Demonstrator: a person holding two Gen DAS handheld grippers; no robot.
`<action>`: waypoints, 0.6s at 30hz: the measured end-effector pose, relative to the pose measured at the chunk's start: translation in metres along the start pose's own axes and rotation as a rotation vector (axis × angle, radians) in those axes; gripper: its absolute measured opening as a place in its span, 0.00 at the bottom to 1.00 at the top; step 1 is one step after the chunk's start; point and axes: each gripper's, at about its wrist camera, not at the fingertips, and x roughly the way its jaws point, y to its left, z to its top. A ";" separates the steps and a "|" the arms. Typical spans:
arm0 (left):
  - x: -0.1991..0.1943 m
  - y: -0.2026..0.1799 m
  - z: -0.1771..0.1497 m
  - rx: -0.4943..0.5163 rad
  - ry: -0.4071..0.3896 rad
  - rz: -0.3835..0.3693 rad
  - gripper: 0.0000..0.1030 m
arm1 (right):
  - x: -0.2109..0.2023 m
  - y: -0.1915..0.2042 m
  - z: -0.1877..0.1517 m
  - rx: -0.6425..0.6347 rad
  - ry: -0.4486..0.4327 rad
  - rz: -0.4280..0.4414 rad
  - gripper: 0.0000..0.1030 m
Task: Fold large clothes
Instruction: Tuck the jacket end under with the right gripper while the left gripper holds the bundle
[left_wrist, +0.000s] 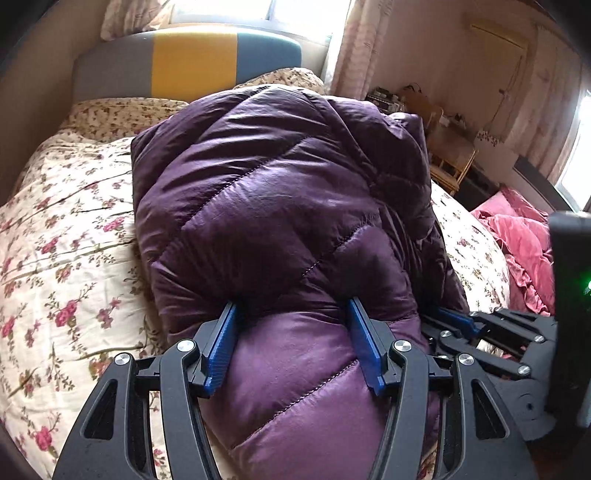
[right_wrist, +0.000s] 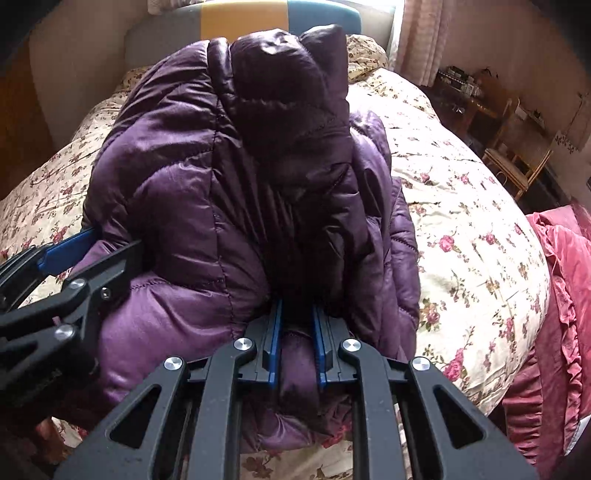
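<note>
A puffy purple down jacket (left_wrist: 280, 192) lies bundled in thick folds on the floral bed cover (left_wrist: 62, 240). My left gripper (left_wrist: 293, 317) grips the near edge of the bundle, and a wide padded roll fills the gap between its blue pads. In the right wrist view the jacket (right_wrist: 184, 184) rises in a dark heap. My right gripper (right_wrist: 297, 325) is shut on a narrow fold at the near edge. The left gripper (right_wrist: 92, 251) shows at the jacket's left side, and the right gripper (left_wrist: 454, 321) shows low on the right in the left wrist view.
A grey, yellow and blue headboard (left_wrist: 192, 59) stands behind the bed under a bright window. A pink ruffled blanket (right_wrist: 561, 277) hangs off the bed's right side. A rattan chair (right_wrist: 517, 162) and a cluttered table stand by the right wall.
</note>
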 end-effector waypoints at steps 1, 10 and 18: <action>0.000 0.001 0.000 -0.002 0.001 -0.003 0.56 | -0.002 0.000 0.001 0.000 0.000 0.000 0.12; -0.007 0.003 0.002 -0.012 -0.009 -0.009 0.56 | -0.030 0.010 0.016 -0.010 -0.073 0.002 0.18; -0.014 0.007 0.004 -0.019 -0.018 -0.019 0.55 | -0.036 0.022 0.034 0.003 -0.117 -0.007 0.18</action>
